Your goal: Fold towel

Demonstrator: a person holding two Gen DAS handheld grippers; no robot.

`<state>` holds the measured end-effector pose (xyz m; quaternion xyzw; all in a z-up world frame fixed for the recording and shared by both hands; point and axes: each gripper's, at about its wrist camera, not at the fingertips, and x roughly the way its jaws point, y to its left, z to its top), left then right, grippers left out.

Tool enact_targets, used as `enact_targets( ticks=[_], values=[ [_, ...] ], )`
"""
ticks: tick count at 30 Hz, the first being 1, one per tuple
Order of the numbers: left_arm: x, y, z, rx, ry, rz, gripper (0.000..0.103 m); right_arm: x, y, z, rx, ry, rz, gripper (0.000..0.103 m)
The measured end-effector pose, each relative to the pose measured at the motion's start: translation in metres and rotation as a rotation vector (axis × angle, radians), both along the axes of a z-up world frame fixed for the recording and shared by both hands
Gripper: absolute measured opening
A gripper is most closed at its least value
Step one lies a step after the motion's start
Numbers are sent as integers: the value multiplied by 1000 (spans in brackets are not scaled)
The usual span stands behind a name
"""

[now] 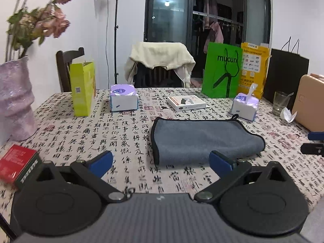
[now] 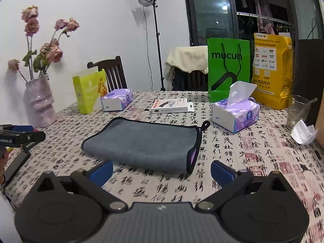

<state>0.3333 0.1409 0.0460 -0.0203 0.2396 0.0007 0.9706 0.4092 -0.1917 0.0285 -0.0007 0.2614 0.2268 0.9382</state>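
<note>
A grey towel (image 1: 202, 139) with black trim lies folded flat on the calligraphy-print tablecloth, its hanging loop at the far right corner. In the right wrist view the towel (image 2: 145, 141) shows a purple inner side at its right open edge. My left gripper (image 1: 161, 162) is open and empty, just in front of the towel's near left edge. My right gripper (image 2: 162, 171) is open and empty, in front of the towel's near right corner. The right gripper shows at the right edge of the left wrist view (image 1: 312, 143); the left gripper shows at the left edge of the right wrist view (image 2: 22, 134).
Behind the towel lie a flat white box (image 1: 186, 102) and two tissue packs (image 1: 123, 98) (image 2: 236, 113). Green bag (image 1: 221, 70), yellow bag (image 2: 272, 68), lime box (image 1: 83, 89) and chairs stand at the back. A pink vase (image 1: 15, 99), red box (image 1: 17, 163), glass (image 2: 298, 111) and tan case (image 1: 308, 107) sit at the sides.
</note>
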Motion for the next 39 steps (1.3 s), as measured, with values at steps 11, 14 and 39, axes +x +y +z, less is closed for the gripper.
enact_targets(
  ticks=[11, 14, 39],
  values=[
    [-90, -13, -4, 9, -52, -1, 103, -95, -2, 0, 3, -53, 9, 103],
    [-108, -17, -8, 5, -51, 11, 103, -118, -3, -4, 3, -56, 20, 103],
    [-246, -72, -20, 61, -146, 13, 103, -267, -14, -17, 0, -171, 15, 103]
  ],
)
